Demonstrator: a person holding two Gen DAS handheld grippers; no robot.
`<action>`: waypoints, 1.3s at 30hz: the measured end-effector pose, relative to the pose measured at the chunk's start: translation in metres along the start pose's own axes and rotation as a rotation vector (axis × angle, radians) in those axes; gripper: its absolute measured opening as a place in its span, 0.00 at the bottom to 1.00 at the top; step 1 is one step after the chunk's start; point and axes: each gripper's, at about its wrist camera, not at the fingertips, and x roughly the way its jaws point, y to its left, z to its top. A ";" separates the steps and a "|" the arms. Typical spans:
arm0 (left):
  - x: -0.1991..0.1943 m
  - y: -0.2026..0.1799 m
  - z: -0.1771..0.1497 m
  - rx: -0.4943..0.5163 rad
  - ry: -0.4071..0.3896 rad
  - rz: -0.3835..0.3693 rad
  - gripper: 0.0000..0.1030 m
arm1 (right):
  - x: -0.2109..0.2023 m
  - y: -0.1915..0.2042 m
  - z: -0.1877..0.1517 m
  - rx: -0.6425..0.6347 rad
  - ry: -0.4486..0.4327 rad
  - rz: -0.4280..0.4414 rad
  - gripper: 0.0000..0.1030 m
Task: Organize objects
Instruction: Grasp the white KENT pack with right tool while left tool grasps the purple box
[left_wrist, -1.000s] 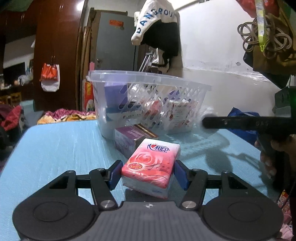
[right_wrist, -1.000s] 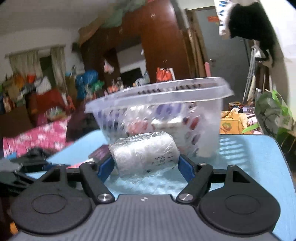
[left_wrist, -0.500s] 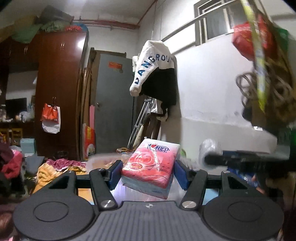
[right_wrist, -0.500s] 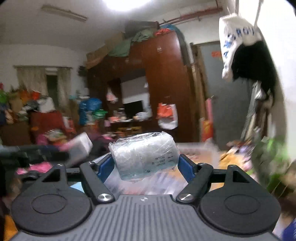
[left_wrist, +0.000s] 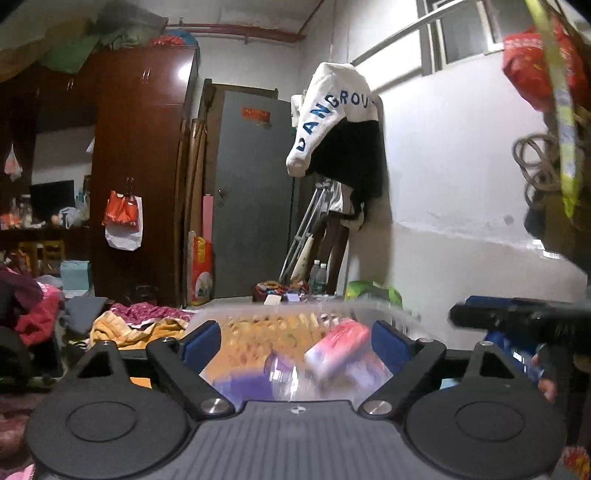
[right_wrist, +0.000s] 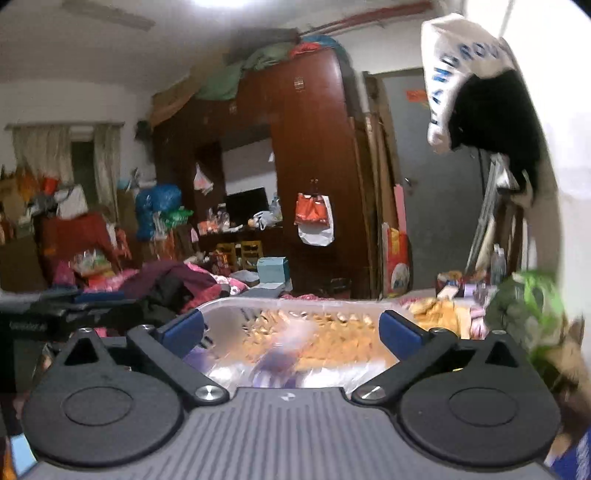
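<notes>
2 blue-padded fingers of the left tool (left_wrist: 295, 341) stand spread wide in the left wrist view, with nothing clamped between them. Below and just past the gap sits the clear plastic basket (left_wrist: 399, 314), its rim running across the frame between the pads. A pink tissue pack (left_wrist: 338, 349) shows blurred inside the basket, tilted, lying free of both pads (whether it rests on anything I cannot tell). Beside it is a smeared purple shape, too blurred to name. At the right edge the right tool (left_wrist: 517, 317) reaches in as a dark bar at basket-rim height, its jaws not readable from this side. Behind stand a dark wooden wardrobe (left_wrist: 144, 166), a grey door (left_wrist: 255, 192) and a white and black jacket (left_wrist: 340, 122) hung from a rail on the white wall.

In the right wrist view the right tool (right_wrist: 291, 330) is also spread wide and holds nothing. The basket (right_wrist: 295, 304) lies directly under it, near rim between the 2 pads. Inside, a pale blurred bundle (right_wrist: 295, 332) shows close to the middle of the gap, touching neither pad; its shape is smeared. The left tool (right_wrist: 55, 314) appears at the left edge as a dark bar, level with the basket rim. The wardrobe (right_wrist: 314, 147) and the jacket (right_wrist: 472, 81) fill the background.
</notes>
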 end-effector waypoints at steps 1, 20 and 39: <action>-0.006 0.003 -0.010 0.005 0.013 0.003 0.89 | -0.006 0.001 -0.008 0.021 0.003 0.025 1.00; -0.006 0.058 -0.102 -0.173 0.261 0.069 0.89 | 0.085 0.076 -0.104 -0.062 0.443 0.194 0.24; 0.045 0.006 -0.105 -0.016 0.369 0.075 0.84 | 0.048 0.036 -0.110 0.029 0.358 0.143 0.58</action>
